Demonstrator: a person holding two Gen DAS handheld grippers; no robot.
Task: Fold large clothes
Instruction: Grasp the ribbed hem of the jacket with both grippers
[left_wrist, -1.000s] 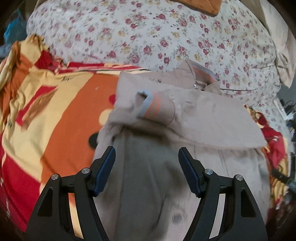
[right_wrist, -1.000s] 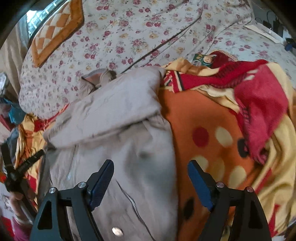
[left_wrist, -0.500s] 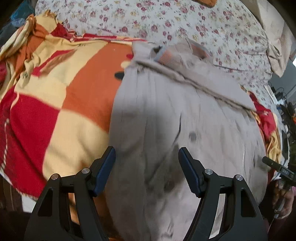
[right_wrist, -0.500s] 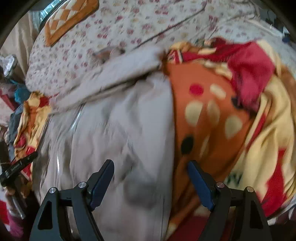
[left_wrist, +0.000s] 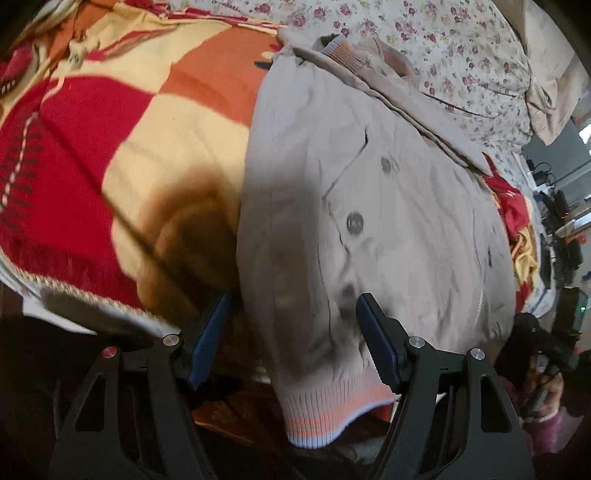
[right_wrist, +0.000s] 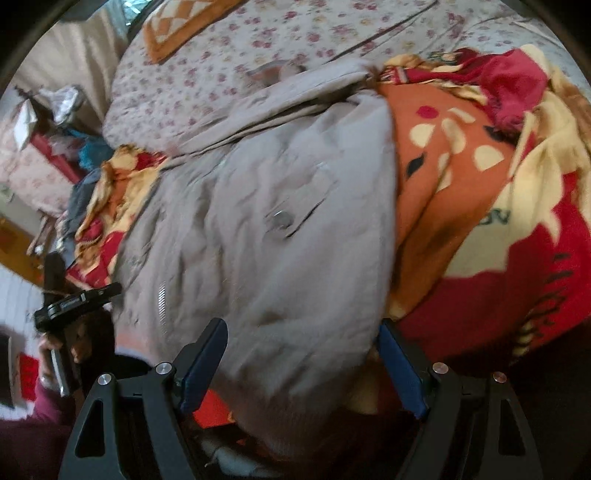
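A large beige jacket (left_wrist: 369, 206) lies spread on a bed, sleeves folded across its top near the collar (left_wrist: 343, 55). Its ribbed hem (left_wrist: 325, 410) with orange and blue stripes hangs over the bed's near edge. My left gripper (left_wrist: 295, 339) is open, its jaws on either side of the hem's left corner, not closed on it. In the right wrist view the jacket (right_wrist: 277, 229) fills the middle. My right gripper (right_wrist: 303, 365) is open around the jacket's lower right edge, the hem hidden below.
A red, orange and yellow blanket (left_wrist: 110, 147) lies under the jacket and also shows in the right wrist view (right_wrist: 480, 203). A floral quilt (right_wrist: 240, 48) covers the far bed. Clutter stands at the left of the right view (right_wrist: 48, 122).
Both grippers have pulled back from the jacket's middle to its hem at the bed's near edge. The jacket has not moved. Both grippers stay open.
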